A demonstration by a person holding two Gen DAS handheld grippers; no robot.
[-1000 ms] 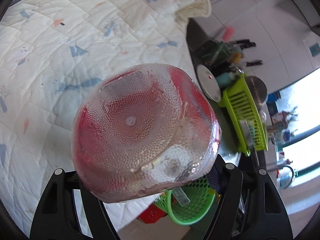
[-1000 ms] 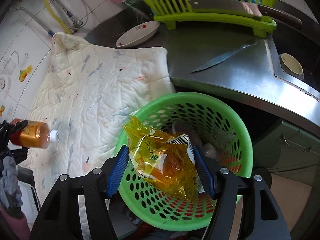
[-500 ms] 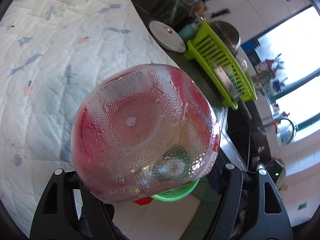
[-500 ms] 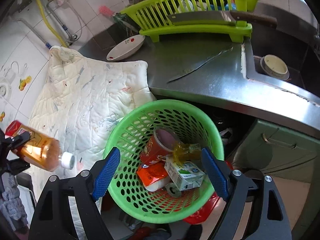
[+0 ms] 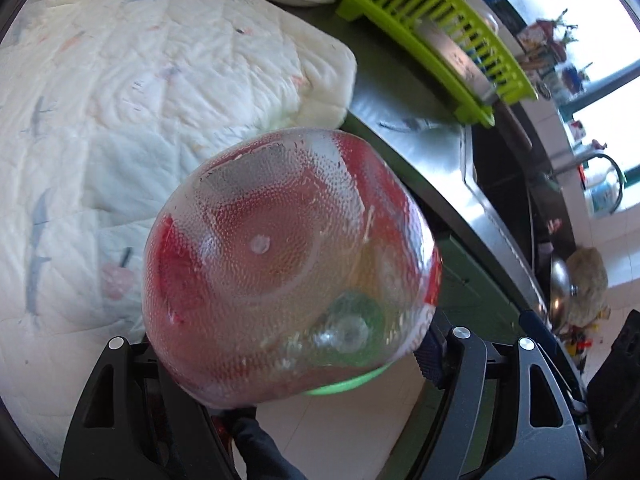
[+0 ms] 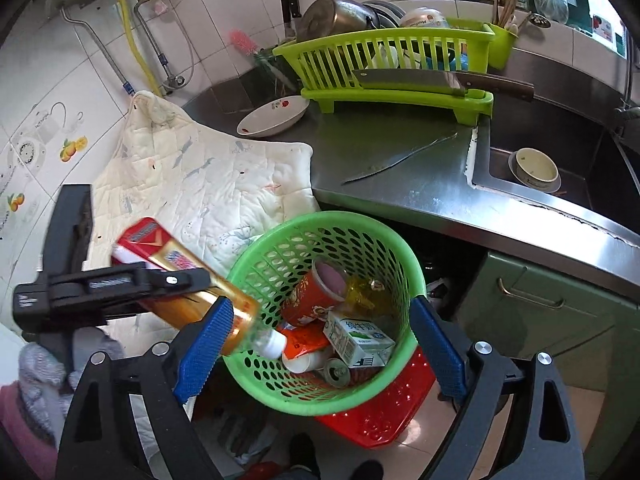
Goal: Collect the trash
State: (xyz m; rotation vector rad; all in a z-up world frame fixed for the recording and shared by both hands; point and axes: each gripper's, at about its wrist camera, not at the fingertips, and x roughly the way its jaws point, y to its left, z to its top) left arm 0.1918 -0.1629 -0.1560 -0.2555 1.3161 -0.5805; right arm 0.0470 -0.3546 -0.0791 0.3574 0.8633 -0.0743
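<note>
The steel desk (image 6: 404, 184) lies well ahead of both grippers, and a quilted white cloth (image 6: 208, 184) covers its left part. On the far side of the desk stands a lime dish rack (image 6: 396, 68) with a cleaver (image 6: 432, 80) lying across it; a white plate (image 6: 272, 116) is to the left of the rack and a thin knife (image 6: 400, 158) lies in front of it. Just ahead of the right gripper (image 6: 316, 344) and below it stands the green basket (image 6: 324, 312), on a red basket (image 6: 380, 408). Inside the green one lie a red cup (image 6: 312, 300), a milk carton (image 6: 356, 340), a yellow wrapper (image 6: 364, 292) and a can (image 6: 336, 372). The jaws of the right gripper are opening and nothing is between them. The left gripper (image 6: 160, 280) is clamped on a plastic bottle (image 6: 188, 280) with amber liquid and a red label; the bottle tilts down, its white cap just over the basket rim. In the left wrist view the bottle's bottom (image 5: 288, 268) fills the space between the fingers.
</note>
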